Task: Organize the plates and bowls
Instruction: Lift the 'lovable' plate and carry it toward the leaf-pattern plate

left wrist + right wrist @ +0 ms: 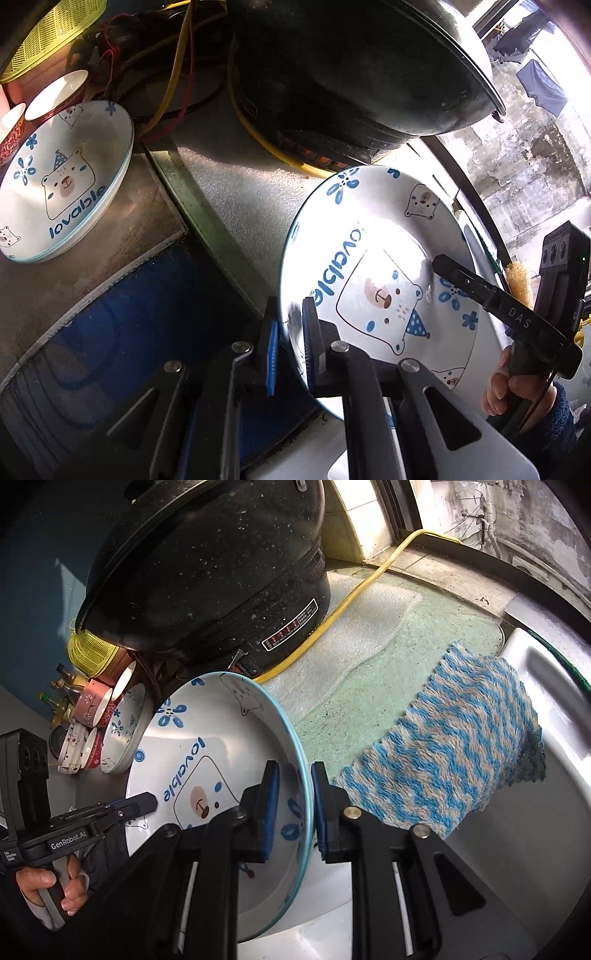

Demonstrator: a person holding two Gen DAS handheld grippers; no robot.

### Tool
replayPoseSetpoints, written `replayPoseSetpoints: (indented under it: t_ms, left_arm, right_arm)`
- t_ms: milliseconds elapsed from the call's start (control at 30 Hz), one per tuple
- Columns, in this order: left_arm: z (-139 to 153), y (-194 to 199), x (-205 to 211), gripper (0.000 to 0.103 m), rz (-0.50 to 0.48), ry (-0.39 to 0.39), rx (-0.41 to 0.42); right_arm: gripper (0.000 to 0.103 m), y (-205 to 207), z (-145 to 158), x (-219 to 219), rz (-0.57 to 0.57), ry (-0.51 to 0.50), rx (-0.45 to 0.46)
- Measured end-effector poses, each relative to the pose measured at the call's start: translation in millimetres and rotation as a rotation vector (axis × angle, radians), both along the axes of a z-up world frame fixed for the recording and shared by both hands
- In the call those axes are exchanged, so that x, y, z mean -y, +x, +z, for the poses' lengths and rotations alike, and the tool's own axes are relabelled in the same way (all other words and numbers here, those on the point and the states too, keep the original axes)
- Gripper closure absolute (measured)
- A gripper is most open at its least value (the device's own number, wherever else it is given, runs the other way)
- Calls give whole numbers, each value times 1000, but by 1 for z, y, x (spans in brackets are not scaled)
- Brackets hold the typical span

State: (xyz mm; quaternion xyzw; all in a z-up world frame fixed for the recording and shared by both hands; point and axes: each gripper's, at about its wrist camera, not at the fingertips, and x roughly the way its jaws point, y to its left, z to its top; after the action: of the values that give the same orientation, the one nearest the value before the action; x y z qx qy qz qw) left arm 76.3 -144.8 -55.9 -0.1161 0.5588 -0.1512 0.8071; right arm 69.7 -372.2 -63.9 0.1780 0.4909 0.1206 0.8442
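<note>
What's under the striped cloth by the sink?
The striped cloth lies half on the green mat and half over the sink edge. What it covers of either can't be seen.

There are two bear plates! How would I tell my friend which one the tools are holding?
Start at the big black pot by the window. Just in front of it, tilted up off the counter, is the white round bear plate with a blue rim, pinched at opposite edges by the left tool and right tool. The other matching plate lies flat, untouched, beside small bowls.
</note>
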Motion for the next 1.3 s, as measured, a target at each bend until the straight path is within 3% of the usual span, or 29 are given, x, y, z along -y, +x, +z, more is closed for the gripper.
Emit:
replayPoseSetpoints:
  t_ms: [567, 1300]
  left_arm:
    - [24, -27, -100, 93, 116, 3, 58]
    - [35, -100, -255, 93, 394, 2, 86]
  right_arm:
    - [85, 7, 23, -97, 127, -10, 39]
    - [85, -3, 34, -255, 400, -16, 54]
